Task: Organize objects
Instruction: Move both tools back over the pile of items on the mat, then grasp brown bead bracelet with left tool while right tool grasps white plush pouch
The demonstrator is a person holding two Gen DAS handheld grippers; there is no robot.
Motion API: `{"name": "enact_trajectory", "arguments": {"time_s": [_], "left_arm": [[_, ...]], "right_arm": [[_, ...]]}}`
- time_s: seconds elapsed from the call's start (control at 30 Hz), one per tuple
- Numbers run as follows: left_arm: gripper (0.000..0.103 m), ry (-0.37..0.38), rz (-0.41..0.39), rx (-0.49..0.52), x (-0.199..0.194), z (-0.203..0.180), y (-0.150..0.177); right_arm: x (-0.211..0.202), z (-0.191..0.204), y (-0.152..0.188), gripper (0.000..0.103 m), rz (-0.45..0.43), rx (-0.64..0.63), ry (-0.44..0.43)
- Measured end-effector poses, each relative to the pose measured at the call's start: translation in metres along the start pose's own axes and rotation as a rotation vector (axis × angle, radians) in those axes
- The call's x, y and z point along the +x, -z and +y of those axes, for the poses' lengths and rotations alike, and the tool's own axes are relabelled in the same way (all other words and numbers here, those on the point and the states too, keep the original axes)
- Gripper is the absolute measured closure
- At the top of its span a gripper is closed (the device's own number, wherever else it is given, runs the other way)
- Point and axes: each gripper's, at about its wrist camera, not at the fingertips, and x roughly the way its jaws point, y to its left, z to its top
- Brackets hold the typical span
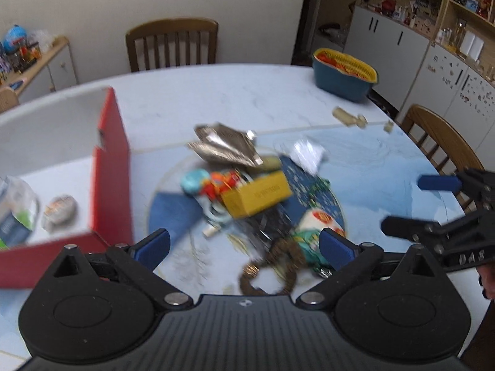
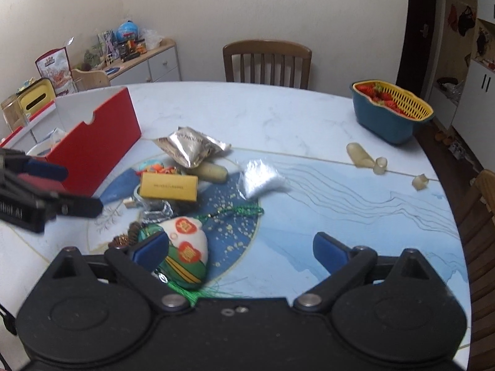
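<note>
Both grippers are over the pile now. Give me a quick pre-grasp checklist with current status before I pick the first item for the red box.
1. Left gripper jaws wide, nothing between them: ok.
2. Right gripper jaws wide, nothing held: ok.
3. Red box open on top, room inside: ok.
4. Yellow box on top of the pile, unobstructed: ok.
5. Grippers apart from each other: ok.
6. Green cord free of the embroidered pouch: cannot tell.

Cream walls (image 2: 278,6), wooden chairs (image 2: 267,61) around a marbled table (image 2: 247,108), white cabinets (image 1: 386,37) beside.
</note>
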Motion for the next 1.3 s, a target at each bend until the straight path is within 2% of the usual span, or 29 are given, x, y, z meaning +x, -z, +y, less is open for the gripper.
{"name": "enact_trajectory", "arguments": {"time_s": [0.27, 0.53, 0.6, 0.8, 0.87, 0.97, 1.03, 1.1, 1.2, 1.3], "left_arm": [[0.000, -0.012, 0.068, -0.034, 0.026, -0.016, 0.028], [0.003, -0.014, 0.058, -0.044, 0.036, -0.021, 0.033], [0.013, -0.012, 0.051, -0.032, 0.036, -0.025, 0.032], [0.045, 0.013, 0.057, -0.008, 0.039, -0.032, 0.032], [0.052, 0.026, 0.061, -0.001, 0.041, -0.034, 0.032], [0.067, 0.040, 0.069, 0.008, 0.043, -0.036, 0.032], [0.071, 0.054, 0.075, -0.001, 0.045, -0.035, 0.031], [0.081, 0.067, 0.079, -0.005, 0.045, -0.034, 0.031], [0.091, 0.079, 0.081, -0.012, 0.044, -0.031, 0.030], [0.094, 0.100, 0.076, -0.030, 0.041, -0.025, 0.030]], "right_arm": [[0.024, -0.006, -0.001, 0.006, 0.067, 0.028, -0.106], [0.052, 0.000, -0.002, 0.014, 0.139, 0.063, -0.192], [0.057, 0.002, -0.003, 0.019, 0.151, 0.065, -0.209], [0.065, 0.006, -0.004, 0.024, 0.171, 0.073, -0.246], [0.066, 0.007, -0.004, 0.025, 0.174, 0.074, -0.257], [0.068, 0.009, -0.005, 0.029, 0.180, 0.075, -0.265], [0.069, 0.010, -0.005, 0.033, 0.185, 0.082, -0.271], [0.069, 0.010, -0.005, 0.043, 0.187, 0.093, -0.283], [0.068, 0.012, -0.005, 0.051, 0.185, 0.103, -0.285], [0.064, 0.013, -0.004, 0.057, 0.177, 0.102, -0.275]]}}
